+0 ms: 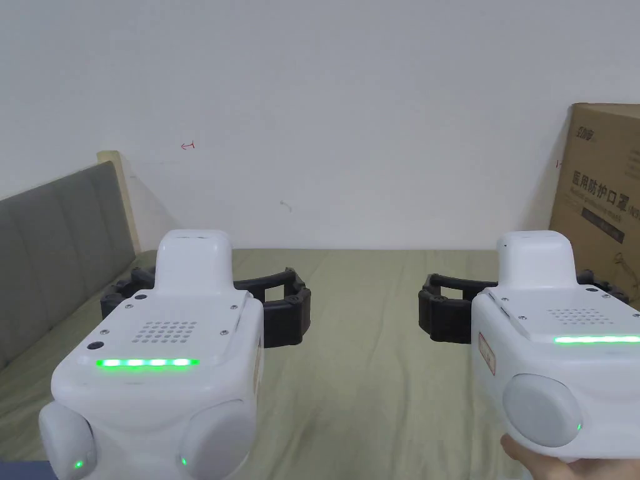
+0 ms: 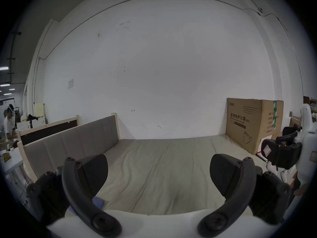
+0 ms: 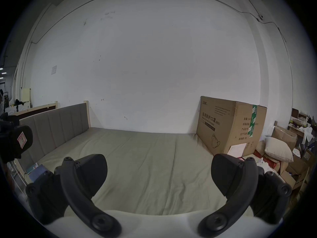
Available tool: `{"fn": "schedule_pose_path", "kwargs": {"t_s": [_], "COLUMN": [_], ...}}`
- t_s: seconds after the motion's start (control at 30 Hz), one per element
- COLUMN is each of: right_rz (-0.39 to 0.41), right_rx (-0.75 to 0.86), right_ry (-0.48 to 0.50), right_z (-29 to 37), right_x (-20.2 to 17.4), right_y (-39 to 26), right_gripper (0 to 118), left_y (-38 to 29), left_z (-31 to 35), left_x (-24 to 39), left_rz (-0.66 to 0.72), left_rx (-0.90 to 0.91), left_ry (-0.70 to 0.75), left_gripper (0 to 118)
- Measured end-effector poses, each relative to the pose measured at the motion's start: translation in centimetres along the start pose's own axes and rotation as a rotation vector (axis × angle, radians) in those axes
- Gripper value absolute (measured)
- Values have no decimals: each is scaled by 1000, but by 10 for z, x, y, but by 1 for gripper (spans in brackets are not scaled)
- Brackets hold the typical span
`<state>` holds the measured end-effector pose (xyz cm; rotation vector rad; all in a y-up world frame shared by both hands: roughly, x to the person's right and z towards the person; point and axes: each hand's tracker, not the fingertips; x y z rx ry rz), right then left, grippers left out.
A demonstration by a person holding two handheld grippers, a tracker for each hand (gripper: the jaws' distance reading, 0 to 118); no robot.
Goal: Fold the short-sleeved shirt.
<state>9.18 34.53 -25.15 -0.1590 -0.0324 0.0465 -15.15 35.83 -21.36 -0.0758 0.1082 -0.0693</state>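
Note:
I hold both grippers side by side in the air above a bed with an olive-green sheet [image 1: 362, 356]. My left gripper [image 1: 205, 306] is open, and its black jaws stand wide apart with nothing between them [image 2: 158, 166]. My right gripper [image 1: 522, 300] is open too, with bare sheet showing between its jaws [image 3: 158, 164]. A hand [image 1: 562, 462] holds the right gripper from below. Each gripper view catches the other gripper at its edge: the right gripper [image 2: 281, 154] and the left gripper [image 3: 15, 142]. The sheet lies flat with shallow creases.
A grey padded headboard [image 1: 56, 250] runs along the bed's left side. A big cardboard box [image 1: 603, 187] stands at the back right against the white wall. Something blue [image 3: 36, 171] lies at the bed's near left edge. A pillow [image 3: 277, 149] and boxes are piled beyond the right side.

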Motion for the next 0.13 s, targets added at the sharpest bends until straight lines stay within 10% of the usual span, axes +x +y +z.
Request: {"fn": "schedule_pose_path", "kwargs": {"t_s": [0.13], "right_rz": [-2], "right_rx": [-6], "right_ry": [-4], "right_z": [0], "right_x": [0], "right_y": [0], "right_gripper": [118], "left_y": [-3], "left_z": [-1], "left_x": [2], "left_rz": [-27], "left_rx": [11], "left_ry": [12], "left_gripper": [118]}}
